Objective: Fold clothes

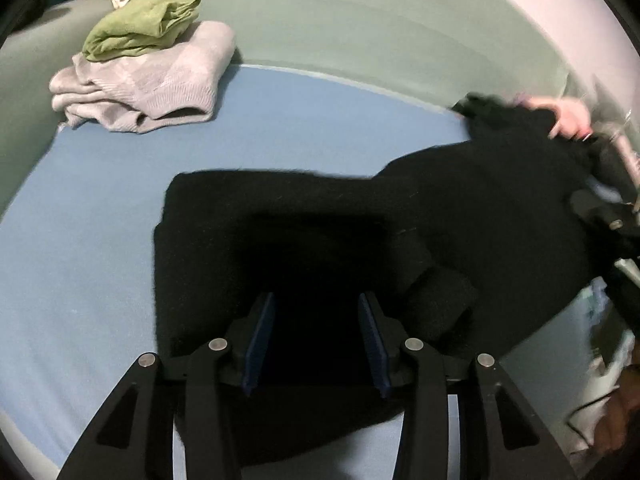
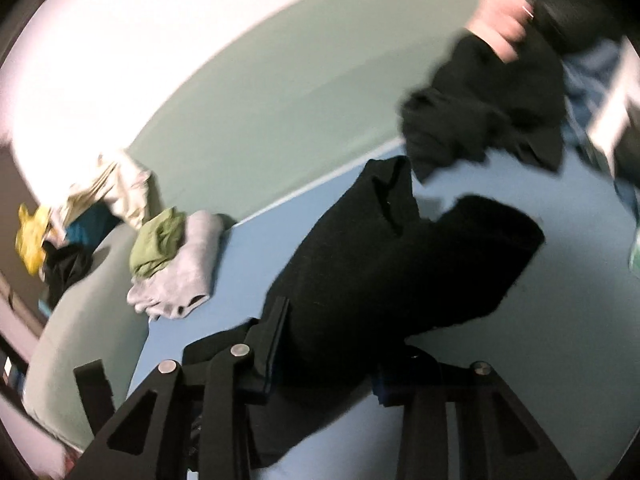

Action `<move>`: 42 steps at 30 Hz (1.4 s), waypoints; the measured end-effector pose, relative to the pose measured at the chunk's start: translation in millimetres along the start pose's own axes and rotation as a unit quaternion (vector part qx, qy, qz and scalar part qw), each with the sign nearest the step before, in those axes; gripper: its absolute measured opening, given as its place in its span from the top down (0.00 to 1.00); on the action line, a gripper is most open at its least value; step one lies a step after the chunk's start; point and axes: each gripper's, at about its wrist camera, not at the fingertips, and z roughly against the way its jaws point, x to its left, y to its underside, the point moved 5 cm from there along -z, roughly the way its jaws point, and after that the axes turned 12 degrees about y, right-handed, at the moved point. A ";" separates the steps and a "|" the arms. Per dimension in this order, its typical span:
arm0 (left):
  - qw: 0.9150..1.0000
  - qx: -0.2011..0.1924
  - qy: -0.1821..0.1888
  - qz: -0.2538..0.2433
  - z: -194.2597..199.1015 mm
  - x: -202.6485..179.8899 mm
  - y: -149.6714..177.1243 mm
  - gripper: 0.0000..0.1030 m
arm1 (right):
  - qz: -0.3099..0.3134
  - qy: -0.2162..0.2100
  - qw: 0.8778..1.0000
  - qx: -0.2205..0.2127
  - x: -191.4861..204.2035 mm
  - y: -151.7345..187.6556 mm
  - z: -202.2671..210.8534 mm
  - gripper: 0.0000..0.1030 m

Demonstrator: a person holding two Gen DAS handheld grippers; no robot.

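Blue sheet [image 1: 100, 240] on a bed, green wall behind; one black garment [image 1: 320, 232] lies spread across the middle of the sheet, partly bunched toward the right; looks like a sweater or trousers, too dark to say.

Left gripper [image 1: 316, 332] hangs over the near edge of the garment with its fingers apart, nothing pinched as far as I can see; right gripper [image 2: 328, 344] has black cloth running between its fingers, but that view is blurry, so I honestly can't tell if it's clamped.

My take on doing this fold well: grab both corners of the same edge, lift together, keep the cloth taut, lay it over squarely so no wrinkles get trapped.

Count: one black garment in hand; two folded pieces stacked at the far left, green [image 1: 140, 28] on grey [image 1: 152, 84]; an unfolded heap [image 2: 64, 240] beyond, can't count it.
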 end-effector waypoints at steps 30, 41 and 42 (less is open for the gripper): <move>0.924 -0.179 0.209 0.266 148.1 104.9 3.6 0.49 | 0.463 -0.123 0.876 0.059 201.6 163.5 -10.0 0.45; 0.955 -0.050 0.094 0.278 56.4 97.9 23.7 0.48 | 0.222 -0.295 0.913 0.174 140.5 78.9 19.2 0.19; 0.954 -0.049 0.094 0.281 55.3 98.1 24.3 0.48 | 0.207 -0.278 0.922 0.170 136.0 69.9 12.0 0.18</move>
